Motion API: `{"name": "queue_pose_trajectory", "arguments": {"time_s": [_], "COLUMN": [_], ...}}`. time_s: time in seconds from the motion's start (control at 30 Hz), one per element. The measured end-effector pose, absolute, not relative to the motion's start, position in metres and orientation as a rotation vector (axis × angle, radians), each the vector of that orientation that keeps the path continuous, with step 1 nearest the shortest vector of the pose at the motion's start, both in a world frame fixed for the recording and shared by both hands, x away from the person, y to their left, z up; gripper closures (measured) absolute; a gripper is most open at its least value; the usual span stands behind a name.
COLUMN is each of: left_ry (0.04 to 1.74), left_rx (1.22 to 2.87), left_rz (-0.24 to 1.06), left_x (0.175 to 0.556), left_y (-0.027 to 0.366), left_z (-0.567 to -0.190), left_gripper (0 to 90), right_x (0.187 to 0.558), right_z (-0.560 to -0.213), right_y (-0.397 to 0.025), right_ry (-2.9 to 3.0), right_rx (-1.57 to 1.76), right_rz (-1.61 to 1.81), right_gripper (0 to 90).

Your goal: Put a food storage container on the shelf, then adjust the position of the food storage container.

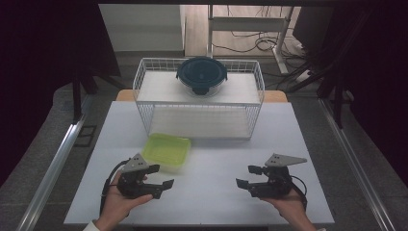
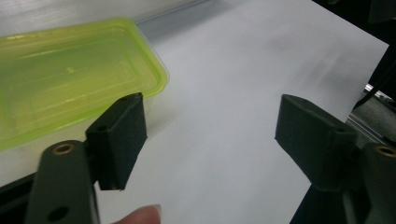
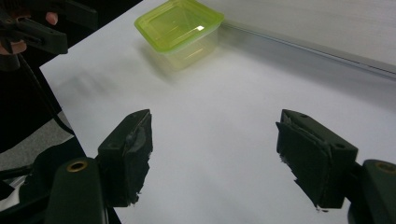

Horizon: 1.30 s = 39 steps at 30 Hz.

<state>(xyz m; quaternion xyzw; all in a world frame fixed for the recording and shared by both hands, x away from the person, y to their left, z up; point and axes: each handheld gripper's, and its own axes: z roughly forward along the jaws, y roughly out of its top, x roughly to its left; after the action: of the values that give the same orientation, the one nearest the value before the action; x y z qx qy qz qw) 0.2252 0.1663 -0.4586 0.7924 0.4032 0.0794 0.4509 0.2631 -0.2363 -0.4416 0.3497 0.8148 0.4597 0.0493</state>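
A lime-green plastic box [image 1: 167,150] sits on the white table [image 1: 211,159], just in front of a white wire basket rack [image 1: 199,97]. On the rack's upper shelf rests a round glass container with a dark blue lid [image 1: 201,74]. My left gripper [image 1: 161,176] is open, held just below and left of the green box [image 2: 70,79]. My right gripper [image 1: 248,176] is open over the bare table at the right, pointing left, with the green box [image 3: 180,25] farther off. Nothing sits between either pair of jaws.
The left hand's gripper [image 3: 32,32] appears at the upper left of the right gripper view. Metal rails [image 1: 53,163] run along both sides of the table. Desk legs and cables [image 1: 260,43] lie on the floor beyond the rack.
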Motion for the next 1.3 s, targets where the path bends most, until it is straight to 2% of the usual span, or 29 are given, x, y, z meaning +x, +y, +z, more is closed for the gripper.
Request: {"name": "queue_pose_trajectory", "arguments": {"time_s": [0.37,0.7,0.9,1.2,1.3], "left_ry": [1.04,1.14,1.209,1.345,1.384], "left_rx": [1.915,1.861,1.848,1.931,1.929], "left_rz": [0.231,0.288,0.244,0.294,0.279], "left_x": [0.23,0.26,0.29,0.341,0.351], "left_y": [0.174,0.201,0.22,0.236,0.243], "left_z": [-0.459,-0.449,-0.447,-0.46,-0.468], "left_gripper": [26.0,30.4,42.3,58.6,69.0], "right_x": [0.262,0.262,0.263,0.262,0.262], "right_z": [-0.447,-0.448,-0.449,-0.451,-0.452], "right_y": [-0.235,-0.243,-0.243,-0.239,-0.239], "right_ry": [2.501,2.477,2.476,2.496,2.497], "right_rx": [1.053,1.093,1.105,1.075,1.081], "right_rz": [1.377,1.367,1.357,1.342,1.338], "right_gripper": [26.7,27.0,27.1,27.1,27.1]}}
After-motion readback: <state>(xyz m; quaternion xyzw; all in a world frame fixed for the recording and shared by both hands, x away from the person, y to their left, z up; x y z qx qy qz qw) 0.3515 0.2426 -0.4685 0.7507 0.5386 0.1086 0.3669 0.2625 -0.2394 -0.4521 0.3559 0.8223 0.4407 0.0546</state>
